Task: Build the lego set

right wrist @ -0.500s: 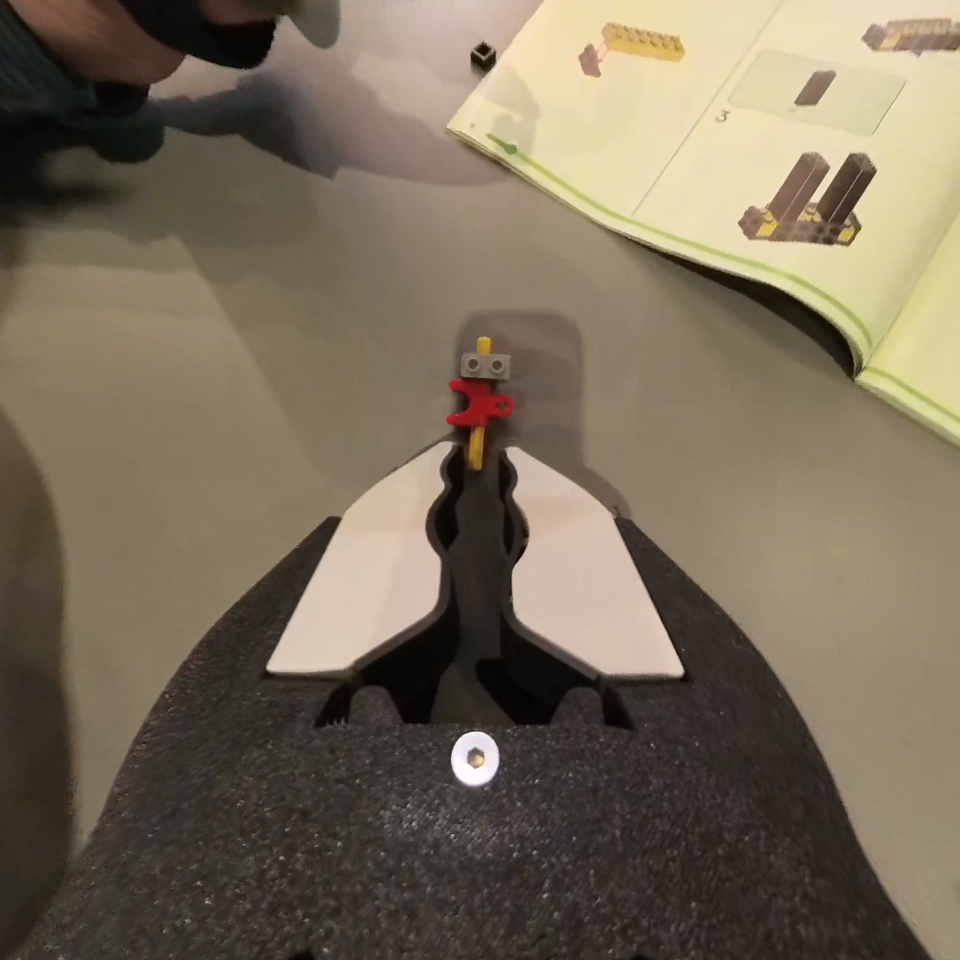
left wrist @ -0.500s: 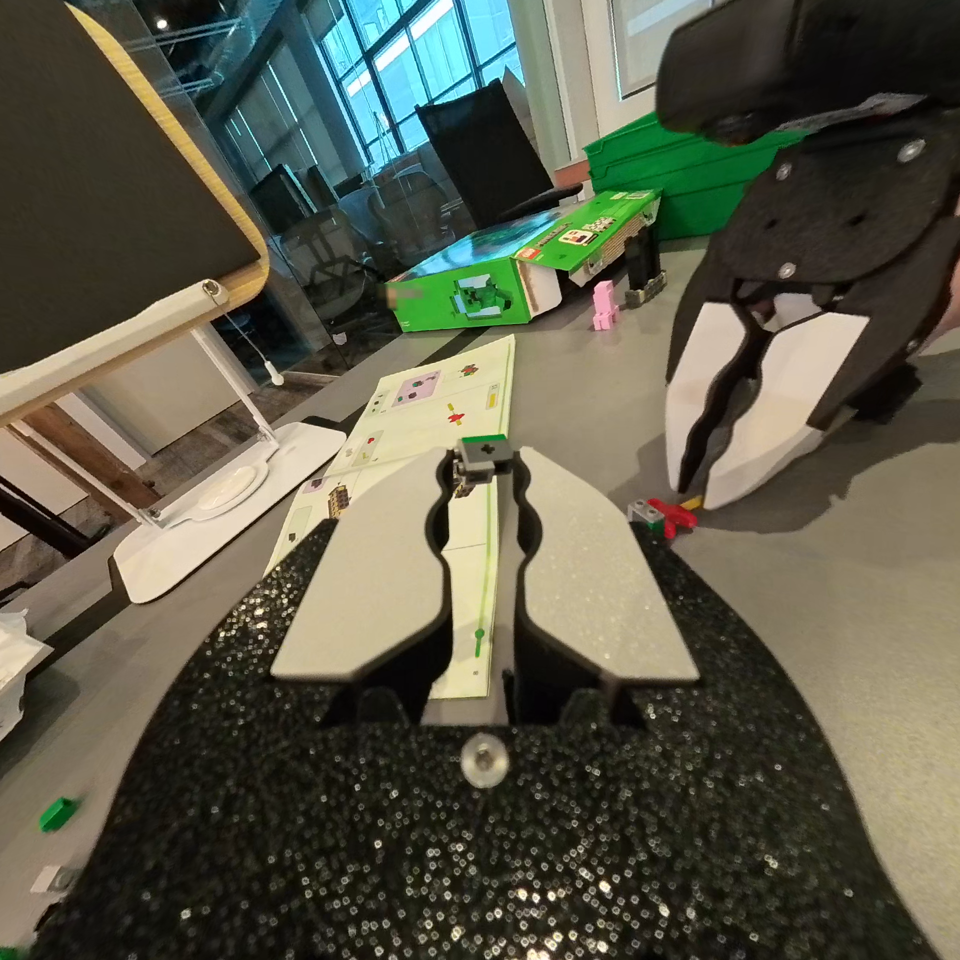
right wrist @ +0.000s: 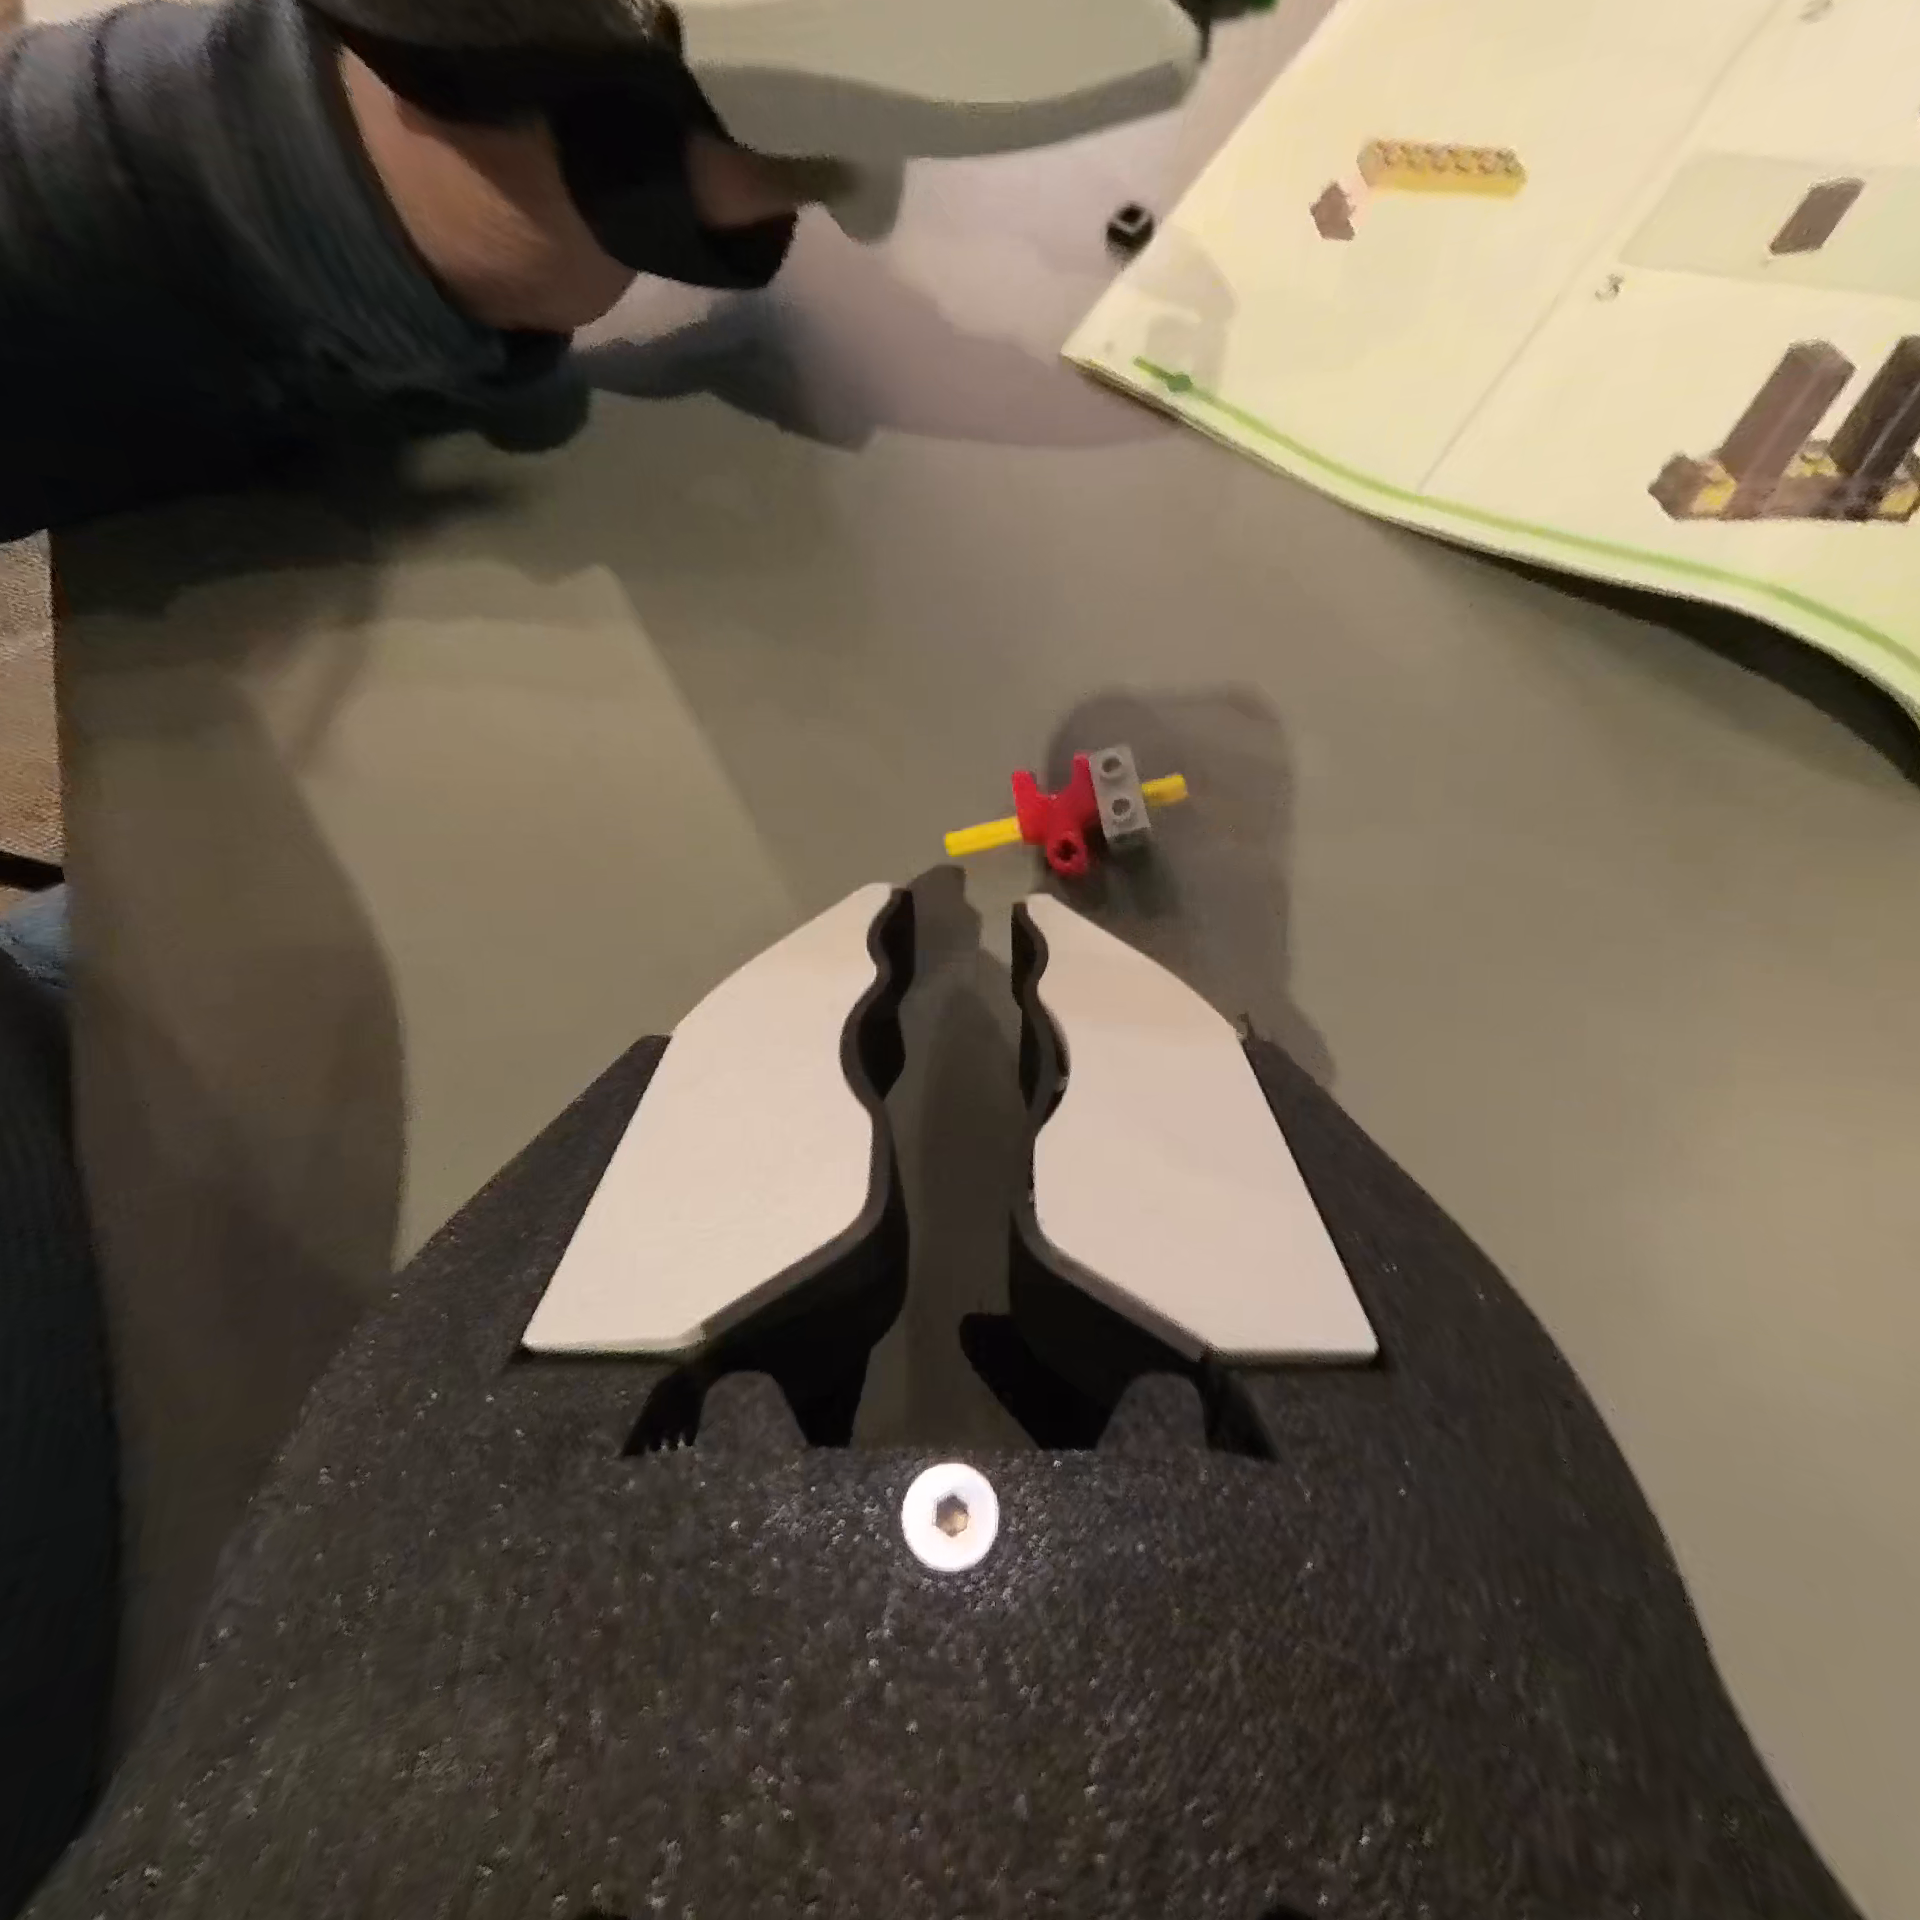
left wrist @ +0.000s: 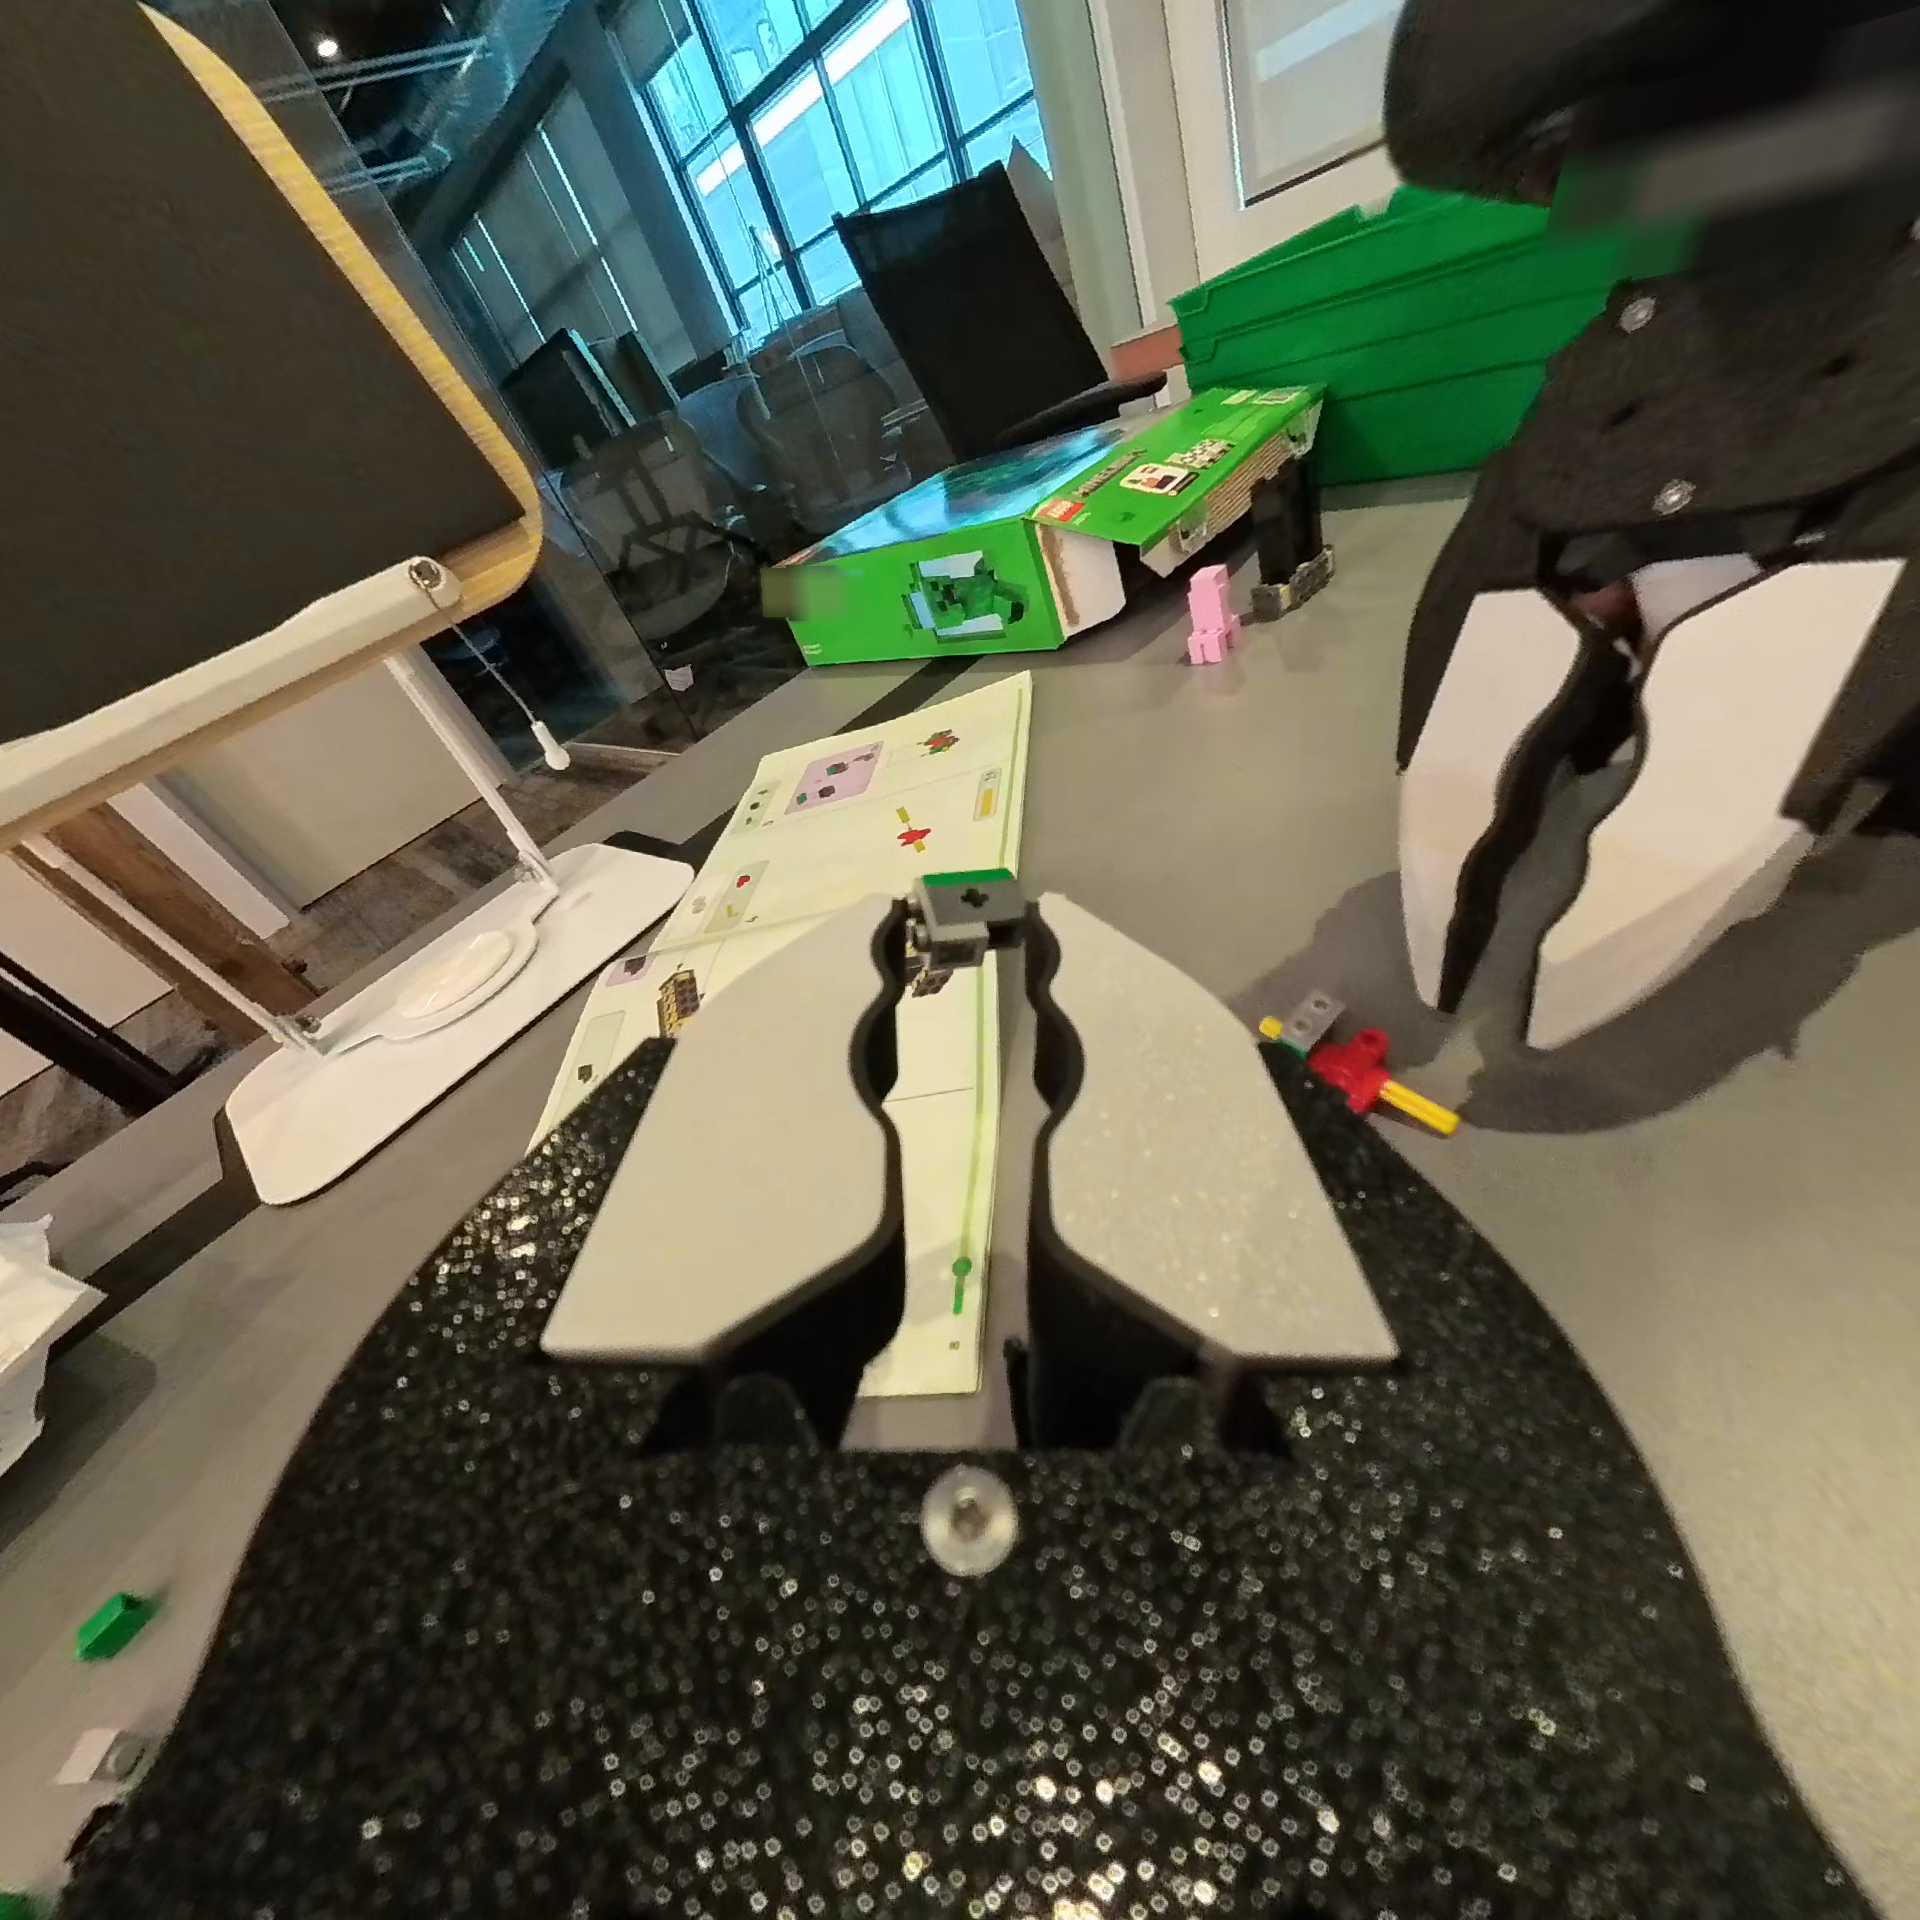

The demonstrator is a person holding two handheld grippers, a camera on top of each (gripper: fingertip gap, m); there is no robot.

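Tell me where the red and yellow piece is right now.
The red and yellow piece lies loose on the grey table, just beyond the open right gripper, near the instruction booklet.

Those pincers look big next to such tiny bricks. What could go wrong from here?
The red, yellow and grey piece lies loose on the table, just past the open right gripper; its tips might knock it away instead of catching it. The left gripper pinches a small grey-and-green assembly only at its tips, so that could slip out.
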